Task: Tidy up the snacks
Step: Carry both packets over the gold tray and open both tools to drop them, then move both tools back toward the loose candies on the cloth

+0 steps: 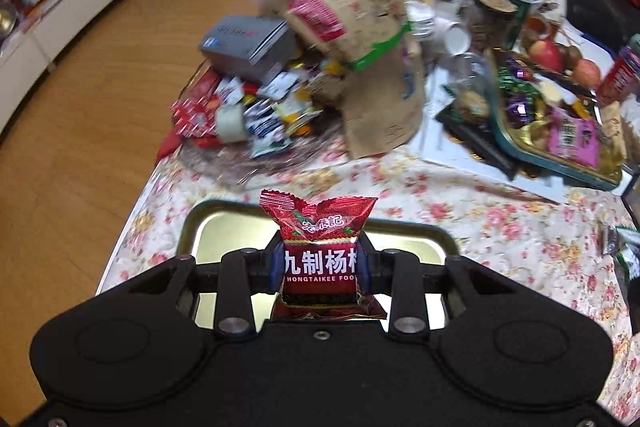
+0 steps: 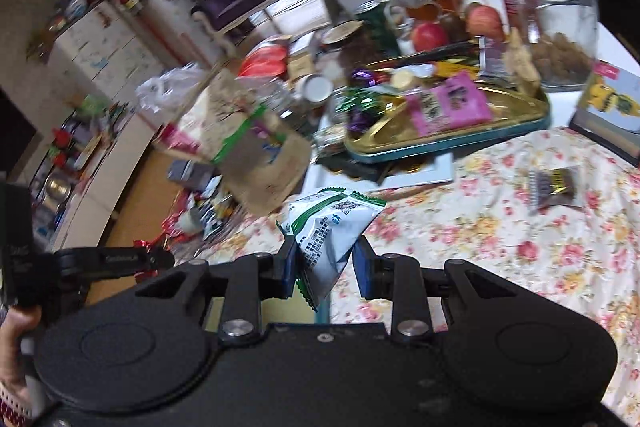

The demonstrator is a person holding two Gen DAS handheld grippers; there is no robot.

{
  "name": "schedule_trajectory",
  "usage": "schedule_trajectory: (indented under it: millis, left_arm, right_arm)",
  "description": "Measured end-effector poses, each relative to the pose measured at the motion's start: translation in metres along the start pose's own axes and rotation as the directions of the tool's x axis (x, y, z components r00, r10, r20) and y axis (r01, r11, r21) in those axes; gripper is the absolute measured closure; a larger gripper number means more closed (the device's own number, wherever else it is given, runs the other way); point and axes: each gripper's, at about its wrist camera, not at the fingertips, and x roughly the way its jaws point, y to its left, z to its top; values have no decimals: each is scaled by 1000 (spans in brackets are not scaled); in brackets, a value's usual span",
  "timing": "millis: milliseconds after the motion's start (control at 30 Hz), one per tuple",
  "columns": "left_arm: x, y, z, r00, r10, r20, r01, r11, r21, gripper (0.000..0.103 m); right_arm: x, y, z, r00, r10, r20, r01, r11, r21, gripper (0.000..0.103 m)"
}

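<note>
Left claw (image 1: 320,263) clamped on a red snack packet (image 1: 320,247), held above a gold tray (image 1: 224,239) on the floral-clothed bench (image 1: 480,219). Right claw (image 2: 326,267) pinching a white-and-green snack packet (image 2: 330,227) over the same cloth, beside a teal-rimmed tray (image 2: 460,141) of sweets.

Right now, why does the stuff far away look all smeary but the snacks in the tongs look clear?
Left wrist view: the red snack packet is sharp, the brown paper bag behind smeared by motion. Right wrist view: the green-and-white packet is fairly crisp, the clutter behind streaky; fisheye bends the edges.
</note>
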Motion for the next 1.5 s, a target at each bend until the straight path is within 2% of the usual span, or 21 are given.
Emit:
schedule_trajectory:
  millis: [200, 367, 533, 700, 867, 1100, 1133, 1200, 1233, 1500]
  left_arm:
    - [15, 38, -3, 998, 18, -59, -22, 997, -68, 61]
    - [26, 49, -1, 994, -32, -102, 22, 995, -96, 60]
    - [32, 52, -1, 992, 25, -121, -35, 996, -78, 60]
    - [32, 60, -1, 992, 35, -125, -47, 994, -97, 56]
    - [33, 63, 0, 990, 43, -132, -60, 990, -125, 56]
    - [33, 58, -1, 990, 42, -132, -57, 993, -107, 55]
    - [33, 57, -1, 990, 40, -133, -54, 993, -106, 55]
    - [33, 56, -1, 990, 39, -134, -53, 993, -104, 55]
    - [33, 55, -1, 990, 39, -135, -53, 993, -102, 55]
    - [32, 43, -2, 991, 49, -127, -59, 996, -74, 55]
  right_arm:
    - [20, 30, -18, 997, 22, -75, -27, 997, -71, 72]
    - [40, 55, -35, 989, 27, -147, -46, 991, -127, 72]
    - [51, 74, -49, 981, 37, -193, -72, 981, -182, 72]
    - [57, 81, -56, 975, 24, -223, -73, 974, -214, 72]
    - [67, 87, -60, 970, 0, -244, -61, 968, -244, 72]
    - [76, 99, -68, 963, -5, -269, -77, 953, -292, 70]
    - [75, 100, -68, 963, -2, -268, -80, 952, -294, 68]
    - [75, 101, -68, 963, -1, -268, -80, 953, -293, 58]
    - [75, 101, -67, 964, -3, -265, -77, 954, -290, 57]
    - [75, 89, -61, 971, -65, -229, 10, 972, -234, 55]
